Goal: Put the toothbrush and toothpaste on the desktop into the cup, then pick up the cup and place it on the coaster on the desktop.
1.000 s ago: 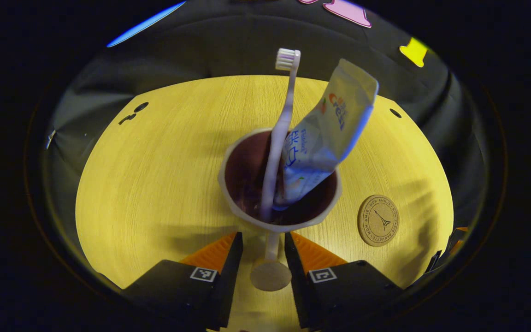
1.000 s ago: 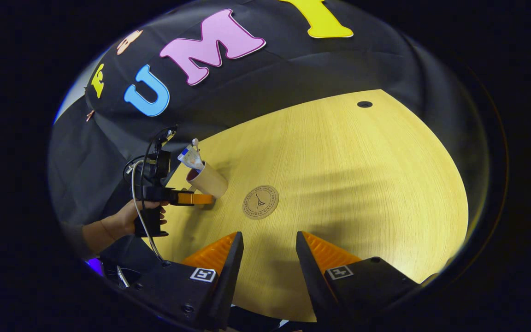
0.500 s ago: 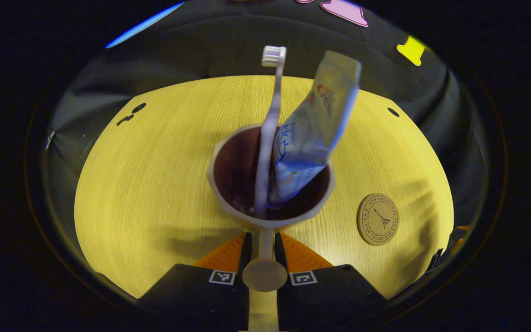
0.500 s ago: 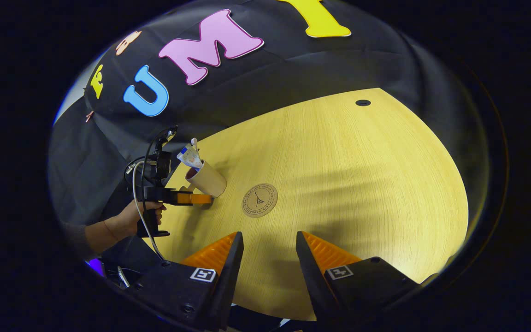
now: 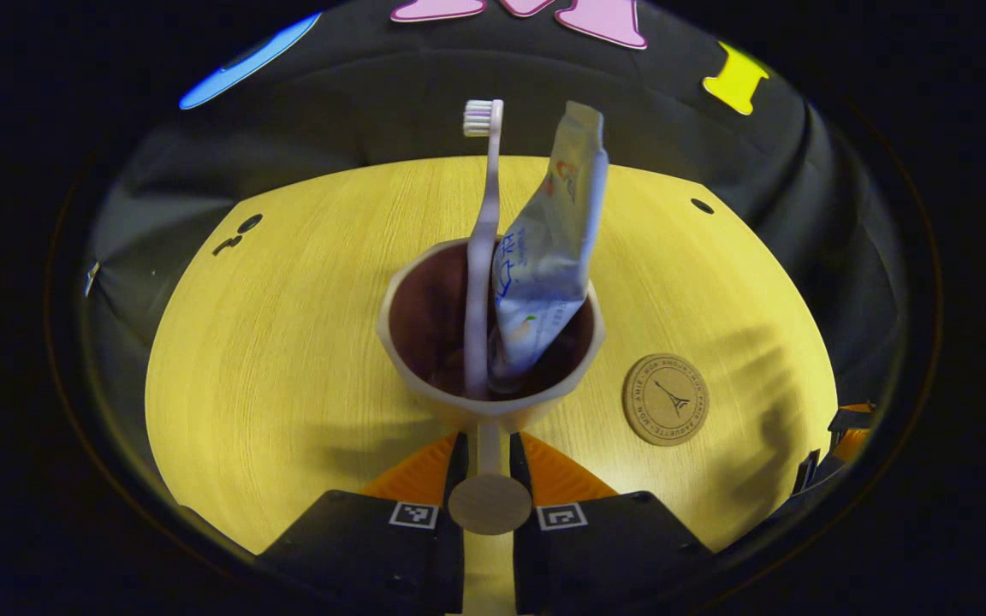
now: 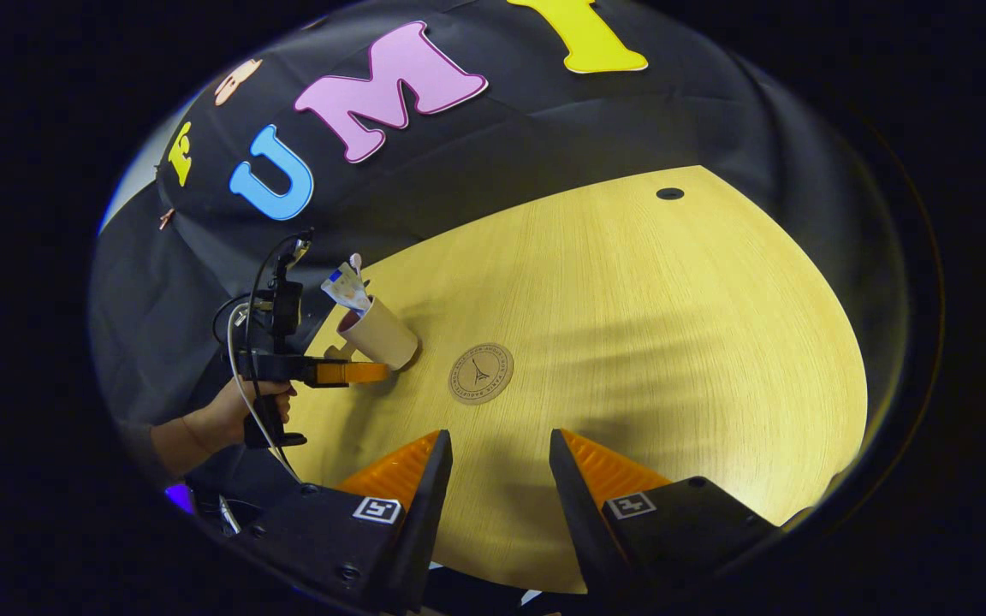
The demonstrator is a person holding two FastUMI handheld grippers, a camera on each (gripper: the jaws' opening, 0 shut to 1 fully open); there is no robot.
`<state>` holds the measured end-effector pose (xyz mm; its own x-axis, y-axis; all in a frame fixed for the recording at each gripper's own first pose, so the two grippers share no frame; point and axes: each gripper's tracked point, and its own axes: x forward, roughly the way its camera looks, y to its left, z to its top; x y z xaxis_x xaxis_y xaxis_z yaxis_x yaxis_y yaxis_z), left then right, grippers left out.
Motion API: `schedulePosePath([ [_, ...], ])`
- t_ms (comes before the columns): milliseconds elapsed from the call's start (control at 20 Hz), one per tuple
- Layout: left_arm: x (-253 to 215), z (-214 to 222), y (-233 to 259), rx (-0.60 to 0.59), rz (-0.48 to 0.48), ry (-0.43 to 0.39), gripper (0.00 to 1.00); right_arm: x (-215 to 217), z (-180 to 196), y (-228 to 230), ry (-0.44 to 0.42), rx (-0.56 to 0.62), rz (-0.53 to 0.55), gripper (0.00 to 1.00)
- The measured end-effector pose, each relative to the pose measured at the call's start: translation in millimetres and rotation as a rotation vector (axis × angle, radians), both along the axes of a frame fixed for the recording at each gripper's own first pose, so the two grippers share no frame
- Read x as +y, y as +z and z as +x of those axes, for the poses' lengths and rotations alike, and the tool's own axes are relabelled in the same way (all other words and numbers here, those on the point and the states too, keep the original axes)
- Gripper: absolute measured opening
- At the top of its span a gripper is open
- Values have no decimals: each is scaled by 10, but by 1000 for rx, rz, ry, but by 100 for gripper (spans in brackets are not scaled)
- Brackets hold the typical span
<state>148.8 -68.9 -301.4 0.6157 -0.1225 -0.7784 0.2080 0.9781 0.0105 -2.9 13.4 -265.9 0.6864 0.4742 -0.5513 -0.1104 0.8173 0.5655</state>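
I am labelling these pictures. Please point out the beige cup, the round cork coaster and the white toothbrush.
beige cup [image 5: 493, 412]: left gripper view, on its near outer rim.
round cork coaster [image 5: 666, 399]: left gripper view, on its middle.
white toothbrush [image 5: 484, 231]: left gripper view, on its handle above the cup.

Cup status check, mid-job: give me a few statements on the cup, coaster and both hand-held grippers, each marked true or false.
1. The toothbrush and toothpaste stand in the cup. True.
2. The cup sits on the coaster. False: the coaster lies bare beside it.
3. The left hand-held gripper is shut on the cup's handle. True.
4. The right hand-held gripper holds the toothpaste. False: its jaws are open and empty.
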Motion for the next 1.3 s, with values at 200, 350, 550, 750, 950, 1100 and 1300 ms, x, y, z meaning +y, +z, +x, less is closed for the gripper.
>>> schedulePosePath([
  [200,-184,-95,103,-26,15,-49,27,-52,-14,10,-12,-2,0,71],
  [350,-430,-174,155,-43,26,-116,27,-113,-28,12,-26,1,1,71],
  [550,-850,-288,134,-33,-8,-196,28,-216,-45,14,-51,3,1,71],
  [750,-1153,-343,46,-13,-11,-264,28,-363,-94,-8,-77,8,-7,71],
  [950,-1310,-364,-58,0,-2,-301,27,-526,-145,-31,-116,21,-6,71],
  [1100,-1314,-361,-156,10,19,-307,27,-617,-170,-60,-136,27,-13,71],
  [1300,-1290,-363,-264,23,42,-303,32,-664,-188,-78,-152,36,-13,71],
])
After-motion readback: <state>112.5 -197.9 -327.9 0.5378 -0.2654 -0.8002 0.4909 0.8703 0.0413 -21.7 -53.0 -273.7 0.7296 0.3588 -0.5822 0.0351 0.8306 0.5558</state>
